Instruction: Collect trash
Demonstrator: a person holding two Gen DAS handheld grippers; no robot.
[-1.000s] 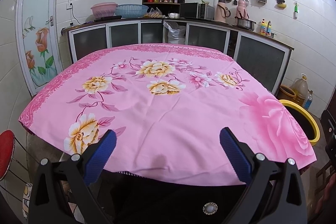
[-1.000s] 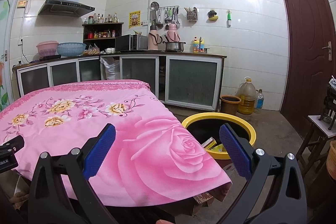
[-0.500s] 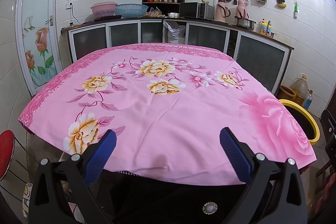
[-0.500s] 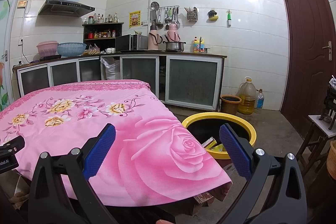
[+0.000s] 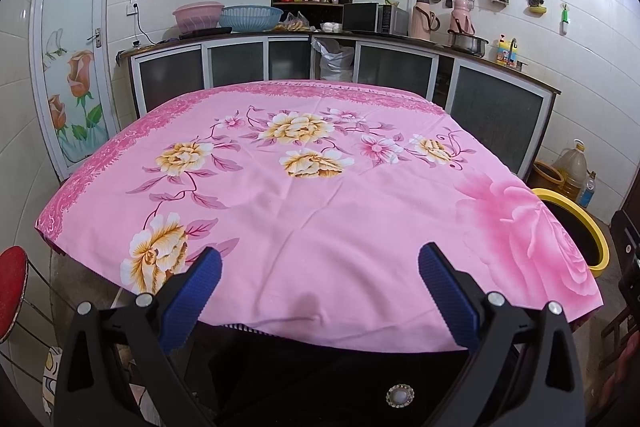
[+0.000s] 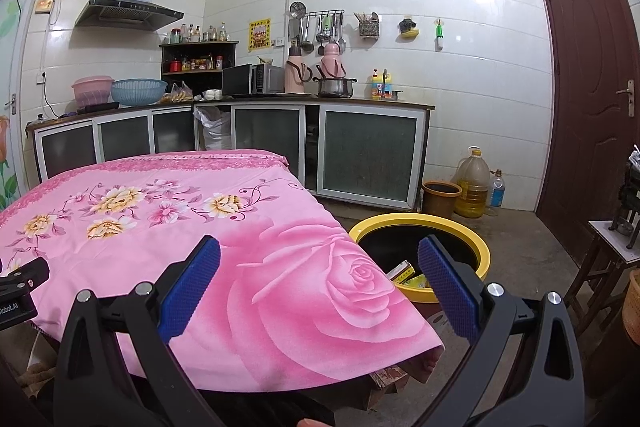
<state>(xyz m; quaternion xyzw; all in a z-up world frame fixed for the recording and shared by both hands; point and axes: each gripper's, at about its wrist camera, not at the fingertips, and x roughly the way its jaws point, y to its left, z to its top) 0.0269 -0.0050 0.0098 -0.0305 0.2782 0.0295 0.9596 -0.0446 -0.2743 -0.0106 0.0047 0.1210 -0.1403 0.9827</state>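
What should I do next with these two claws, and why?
Probably stop and look around the floor. Both the left claw and right claw are open and empty, the pink tablecloth shows no trash, and the yellow-rimmed bin already holds some.

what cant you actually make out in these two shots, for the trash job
- Yellow-rimmed bin: in the right wrist view the tablecloth corner and the right gripper finger cover much of its inside; only a few packets show, print too small to read.
- Same bin in the left wrist view: mostly behind the tablecloth, inside dark.
- Under the table: draped cloth hides it in both views.
- Left gripper: open, holding nothing.
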